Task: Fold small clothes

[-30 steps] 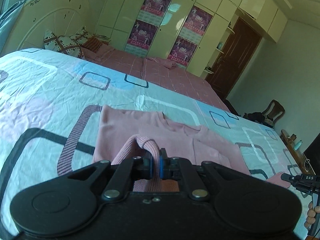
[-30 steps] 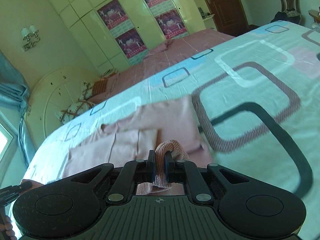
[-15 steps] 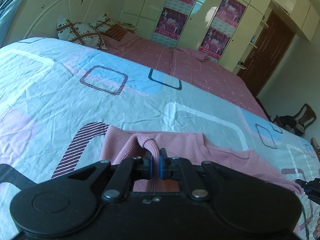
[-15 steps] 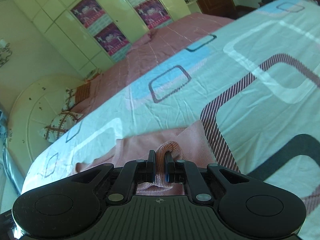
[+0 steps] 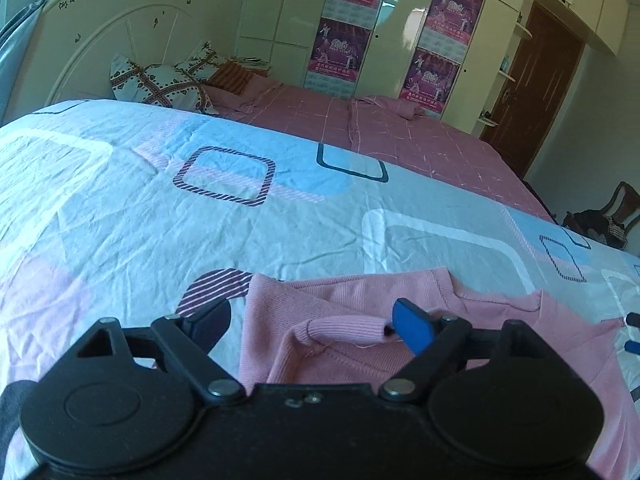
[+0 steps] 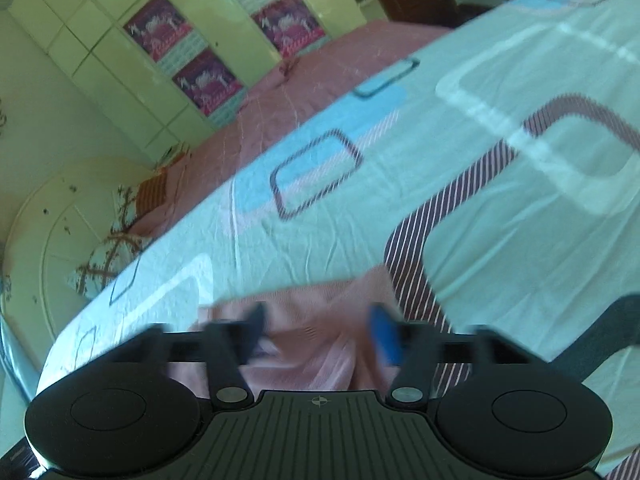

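A small pink knit top [image 5: 360,344] lies on the patterned bed sheet [image 5: 200,220], its lower part folded up over the body. My left gripper [image 5: 312,328] hovers low over its left side with jaws opening; the ribbed hem fold lies loose between the fingers, no pad pressing it. In the right wrist view the same pink top [image 6: 316,344] is bunched under my right gripper [image 6: 320,332], whose jaws are also opening, blurred by motion, cloth lying free between them. The right gripper's tips [image 5: 632,332] peek in at the left view's right edge.
The sheet [image 6: 500,208] spreads wide beyond the top. A second bed with a pink cover [image 5: 380,128] lies behind, with pillows [image 5: 160,84] at a white headboard. Wardrobes with posters [image 5: 344,32], a brown door [image 5: 540,92] and a chair [image 5: 612,216] stand further off.
Both grippers carried the top's hem forward and down over the body, then spread their jaws and let go of the cloth; the hem now rests on the top.
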{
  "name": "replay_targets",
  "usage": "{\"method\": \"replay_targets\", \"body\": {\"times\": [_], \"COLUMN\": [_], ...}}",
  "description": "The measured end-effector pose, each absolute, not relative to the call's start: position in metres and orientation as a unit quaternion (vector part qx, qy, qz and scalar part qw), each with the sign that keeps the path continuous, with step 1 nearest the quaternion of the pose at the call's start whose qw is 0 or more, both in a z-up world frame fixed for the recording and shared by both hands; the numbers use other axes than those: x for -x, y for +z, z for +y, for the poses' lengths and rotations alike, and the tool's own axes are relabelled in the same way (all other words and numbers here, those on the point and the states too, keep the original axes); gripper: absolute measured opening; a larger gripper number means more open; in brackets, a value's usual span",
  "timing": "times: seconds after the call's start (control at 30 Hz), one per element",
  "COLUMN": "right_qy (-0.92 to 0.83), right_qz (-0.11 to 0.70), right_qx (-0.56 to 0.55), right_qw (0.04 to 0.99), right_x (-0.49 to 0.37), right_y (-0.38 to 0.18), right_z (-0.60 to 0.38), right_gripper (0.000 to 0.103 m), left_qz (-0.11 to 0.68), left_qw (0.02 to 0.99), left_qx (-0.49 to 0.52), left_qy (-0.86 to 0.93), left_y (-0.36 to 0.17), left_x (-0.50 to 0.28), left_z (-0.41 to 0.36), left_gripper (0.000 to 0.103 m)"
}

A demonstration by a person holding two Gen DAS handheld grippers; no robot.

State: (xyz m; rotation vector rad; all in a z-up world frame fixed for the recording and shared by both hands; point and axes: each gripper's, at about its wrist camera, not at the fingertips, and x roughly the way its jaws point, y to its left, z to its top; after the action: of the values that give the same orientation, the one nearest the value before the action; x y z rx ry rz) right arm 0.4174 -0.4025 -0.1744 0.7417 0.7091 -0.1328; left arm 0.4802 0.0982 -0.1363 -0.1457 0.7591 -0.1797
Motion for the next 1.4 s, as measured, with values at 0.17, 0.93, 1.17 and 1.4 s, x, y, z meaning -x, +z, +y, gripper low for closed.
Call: {"method": "replay_targets", "body": {"times": [0.17, 0.93, 1.17, 1.4], "right_qy": [-0.033, 0.099, 0.105, 0.118], "right_qz": [0.337, 0.409, 0.381, 0.391], "right_qx": [-0.293, -0.141, -0.154, -0.177], "right_qw": [0.894, 0.896, 0.905, 0.895], "right_x": [-0.423, -0.462, -0.455, -0.459], "right_y": [-0.165, -0.200, -0.192, -0.194], "right_z": [-0.397, -0.365, -0.365, -0.371], "right_gripper": [0.070, 0.013, 0.011, 0.016], "left_qz": [0.369, 0.406, 0.388, 0.401], "left_qw": [0.920, 0.890, 0.900, 0.890], "left_qx": [0.038, 0.007, -0.007, -0.019], "left_qy": [-0.125, -0.206, -0.199, -0.215], "left_y": [-0.143, -0.180, -0.176, -0.181], "left_x": [-0.492, -0.528, -0.525, -0.533], "left_z": [0.090, 0.076, 0.081, 0.070], "left_gripper": [0.084, 0.036, 0.015, 0.066]}}
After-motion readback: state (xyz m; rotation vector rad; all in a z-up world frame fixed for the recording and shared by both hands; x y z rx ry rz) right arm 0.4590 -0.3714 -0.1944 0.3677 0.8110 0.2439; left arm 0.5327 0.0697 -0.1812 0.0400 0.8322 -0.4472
